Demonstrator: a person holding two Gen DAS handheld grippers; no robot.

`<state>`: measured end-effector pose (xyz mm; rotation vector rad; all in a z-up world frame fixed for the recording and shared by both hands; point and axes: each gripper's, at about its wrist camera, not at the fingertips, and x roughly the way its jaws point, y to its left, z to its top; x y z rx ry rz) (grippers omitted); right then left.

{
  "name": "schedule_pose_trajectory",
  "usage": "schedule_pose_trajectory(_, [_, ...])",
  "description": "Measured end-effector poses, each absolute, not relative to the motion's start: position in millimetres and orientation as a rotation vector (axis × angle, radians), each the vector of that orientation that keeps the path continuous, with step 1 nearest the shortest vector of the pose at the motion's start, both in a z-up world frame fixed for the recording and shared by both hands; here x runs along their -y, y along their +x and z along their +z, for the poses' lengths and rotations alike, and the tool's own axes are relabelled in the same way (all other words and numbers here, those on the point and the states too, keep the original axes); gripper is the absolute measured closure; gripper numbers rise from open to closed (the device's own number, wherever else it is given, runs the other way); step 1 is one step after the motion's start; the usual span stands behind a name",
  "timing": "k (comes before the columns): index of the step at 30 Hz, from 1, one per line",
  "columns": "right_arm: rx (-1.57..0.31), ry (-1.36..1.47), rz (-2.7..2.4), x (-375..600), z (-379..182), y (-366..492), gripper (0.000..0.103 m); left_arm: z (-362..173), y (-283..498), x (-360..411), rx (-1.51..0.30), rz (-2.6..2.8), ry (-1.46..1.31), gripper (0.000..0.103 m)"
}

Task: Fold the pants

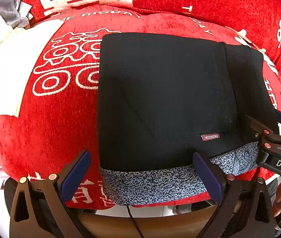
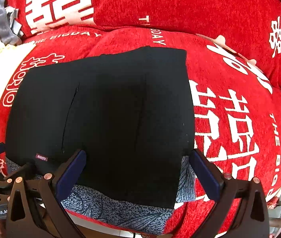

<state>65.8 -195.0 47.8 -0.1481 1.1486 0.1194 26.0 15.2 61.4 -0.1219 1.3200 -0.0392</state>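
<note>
From the left wrist camera, the black pants lie folded into a flat block on a red cover printed with white characters, a small "FASHION" label near their front edge. A speckled blue-grey cloth shows under that edge. The left gripper has its blue fingers spread wide, holding nothing, just in front of the pants. The right gripper reaches in from the right at the pants' corner; whether it grips cannot be told here. A white cloth lies at far left. From the right wrist camera, the pants fill the middle, and the right gripper stands spread apart with the front edge between its fingers, clamping nothing.
</note>
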Motion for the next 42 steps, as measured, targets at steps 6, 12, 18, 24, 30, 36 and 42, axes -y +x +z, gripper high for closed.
schedule_pose_trajectory(6, [-1.173,-0.153,0.085,202,57,52,0.0,77,21,-16,-1.274,-0.027,-0.095,0.001])
schedule_pose_trajectory(12, [-1.131,-0.239,0.065,197,79,31,0.0,89,21,-15,-1.252,-0.024,-0.077,0.001])
schedule_pose_trajectory(18, [-1.103,-0.282,0.035,192,90,22,0.0,101,14,-13,-1.219,-0.01,-0.072,0.001])
schedule_pose_trajectory(24, [-1.074,-0.256,0.007,195,94,18,0.0,97,5,-7,-1.215,0.011,-0.044,0.001])
schedule_pose_trajectory(30, [-1.058,-0.253,0.0,197,93,15,0.0,90,3,-2,-1.239,0.003,-0.042,0.001])
schedule_pose_trajectory(36, [-1.045,-0.246,0.001,196,93,14,0.0,91,2,0,-1.233,0.014,-0.027,0.001])
schedule_pose_trajectory(42, [-1.046,-0.238,0.004,192,92,12,0.0,90,1,2,-1.24,0.009,-0.017,0.001])
